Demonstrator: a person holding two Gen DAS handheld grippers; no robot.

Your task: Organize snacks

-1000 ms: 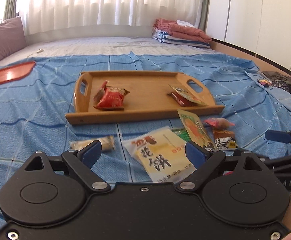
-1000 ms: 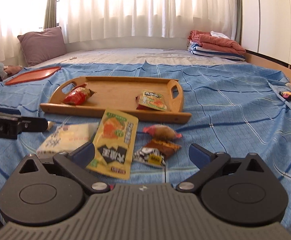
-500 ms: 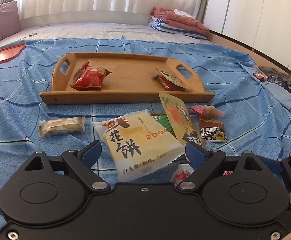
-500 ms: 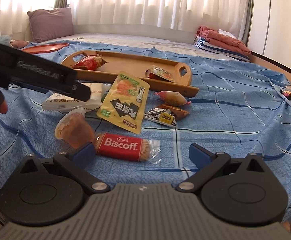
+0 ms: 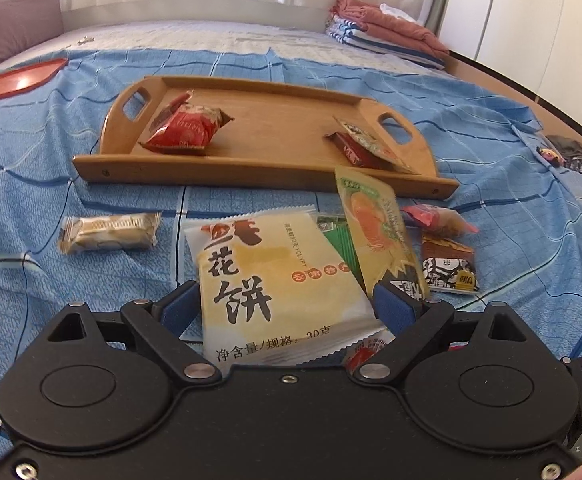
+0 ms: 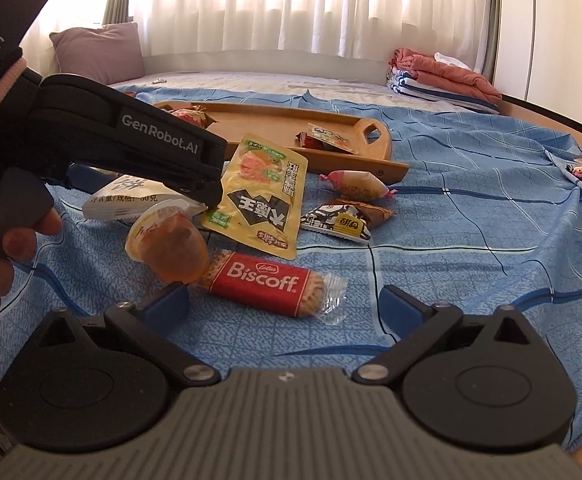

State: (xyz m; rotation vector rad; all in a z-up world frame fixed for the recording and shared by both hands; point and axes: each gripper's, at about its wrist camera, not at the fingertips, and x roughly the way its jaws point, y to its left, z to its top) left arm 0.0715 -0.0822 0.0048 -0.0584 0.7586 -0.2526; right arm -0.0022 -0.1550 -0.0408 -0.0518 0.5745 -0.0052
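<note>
the left gripper [image 5: 287, 306] has its jaws spread wide around the near end of a pale yellow cake packet [image 5: 279, 280] with large black characters; the packet lies between the blue pads, and whether the pads press on it cannot be told from the pictures. the packet rests on the blue checked bedspread [image 5: 31, 272] and partly overlaps a green packet [image 5: 341, 236]. a yellow pouch [image 5: 379, 236] printed with an orange picture leans across its right side. left of it, apart, lies a small clear-wrapped biscuit bar [image 5: 109, 232]. beyond the loose snacks sits the wooden tray [image 5: 275, 160], holding a red packet [image 5: 185, 128] near its left handle and a dark red sachet [image 5: 371, 148] near its right. the right gripper [image 6: 285, 304] is open and holds nothing; its jaws hover over a red biscoff biscuit [image 6: 265, 284], whose wrapper lies just ahead of the blue pads. an orange jelly cup [image 6: 169, 240] lies on its side touching the biscoff's left end. a pink-ended sweet [image 6: 357, 184] and a brown and black-and-white packet [image 6: 345, 220] lie to the right of the pouch.
</note>
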